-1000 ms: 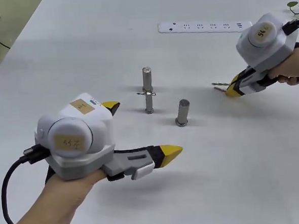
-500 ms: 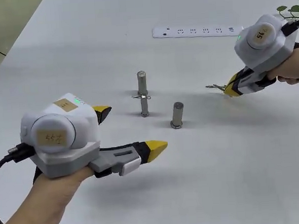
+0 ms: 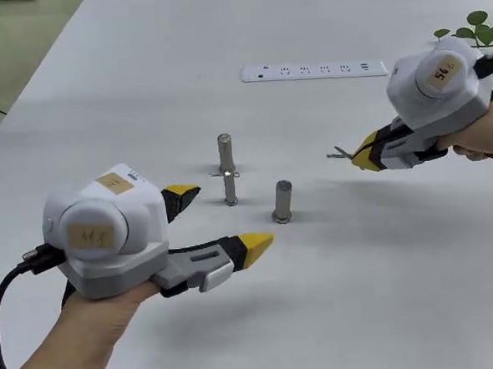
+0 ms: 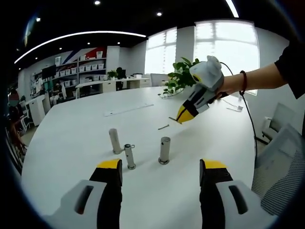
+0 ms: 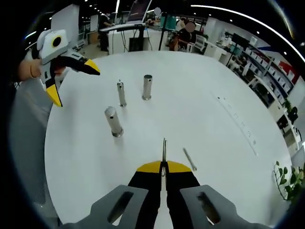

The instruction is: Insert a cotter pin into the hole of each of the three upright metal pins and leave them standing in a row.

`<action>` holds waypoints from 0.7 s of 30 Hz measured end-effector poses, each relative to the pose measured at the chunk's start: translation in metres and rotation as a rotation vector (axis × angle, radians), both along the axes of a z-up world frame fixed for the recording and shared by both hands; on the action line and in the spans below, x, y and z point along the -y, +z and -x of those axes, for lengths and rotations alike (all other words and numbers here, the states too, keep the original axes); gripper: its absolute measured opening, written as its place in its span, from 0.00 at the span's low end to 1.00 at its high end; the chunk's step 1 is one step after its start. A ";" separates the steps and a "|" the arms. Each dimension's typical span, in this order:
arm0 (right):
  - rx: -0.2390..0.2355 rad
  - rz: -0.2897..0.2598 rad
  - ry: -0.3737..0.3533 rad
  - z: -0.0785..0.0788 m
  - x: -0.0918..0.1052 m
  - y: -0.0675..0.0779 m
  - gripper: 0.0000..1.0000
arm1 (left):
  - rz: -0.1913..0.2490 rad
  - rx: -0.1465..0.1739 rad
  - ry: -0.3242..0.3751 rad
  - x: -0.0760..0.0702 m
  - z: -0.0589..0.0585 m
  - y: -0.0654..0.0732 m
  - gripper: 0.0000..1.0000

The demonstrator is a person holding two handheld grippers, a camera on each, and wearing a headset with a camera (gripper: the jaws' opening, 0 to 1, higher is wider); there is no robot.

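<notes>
Currently three metal pins stand upright on the white surface (image 3: 387, 293), near one another but not touching, in a bent line rather than a straight row: far metal pin (image 3: 224, 148), middle metal pin (image 3: 230, 190) just in front of it, and right-hand metal pin (image 3: 283, 201) off to one side. Cotter pins counted: three. The inserted cotter pin (image 3: 227, 174) sits crosswise through the hole of the middle metal pin, with its ends showing on both sides; one of three metal pins is fitted so far. The held cotter pin (image 5: 164, 151) is pinched between the closed jaws of the right gripper (image 3: 364, 156) and sticks straight forward from the yellow tips, raised above the surface and well to the right of the metal pins. The loose cotter pin (image 5: 189, 159) lies flat on the surface, just beside those tips in the right gripper view. Grippers counted: two, each in a person's hand. The left gripper (image 3: 218, 220) has its jaws spread wide with nothing between them, and hangs on the near side of the metal pins, aimed toward them; in the left gripper view all three stand ahead, framed by the two yellow tips. One white power strip (image 3: 313, 69) lies at the far side of the surface. Green plant leaves (image 3: 471, 28) show at the far right edge.
</notes>
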State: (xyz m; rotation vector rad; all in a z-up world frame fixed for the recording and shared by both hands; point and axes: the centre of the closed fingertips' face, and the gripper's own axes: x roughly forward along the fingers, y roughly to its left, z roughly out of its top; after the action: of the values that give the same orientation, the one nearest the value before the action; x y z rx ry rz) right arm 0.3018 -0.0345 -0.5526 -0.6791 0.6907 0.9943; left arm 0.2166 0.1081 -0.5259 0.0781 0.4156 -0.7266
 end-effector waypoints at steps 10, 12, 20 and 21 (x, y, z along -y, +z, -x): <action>0.002 -0.050 0.099 0.032 -0.025 0.010 0.00 | 0.013 -0.053 -0.065 0.014 0.001 -0.001 0.44; 0.002 -0.044 0.125 0.039 -0.029 0.011 0.00 | 0.024 -0.058 -0.070 0.018 0.001 0.001 0.43; 0.039 -0.035 0.229 0.062 -0.049 0.013 0.00 | 0.059 -0.083 -0.083 0.032 -0.001 0.005 0.35; 0.038 -0.036 0.233 0.063 -0.051 0.013 0.00 | 0.061 -0.091 -0.086 0.033 -0.001 0.005 0.33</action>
State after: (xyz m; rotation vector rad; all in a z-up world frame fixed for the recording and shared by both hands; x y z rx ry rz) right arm 0.2385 0.0163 -0.5393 -0.7567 0.5677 1.2022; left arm 0.2177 0.0746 -0.5213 0.0053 0.4790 -0.8289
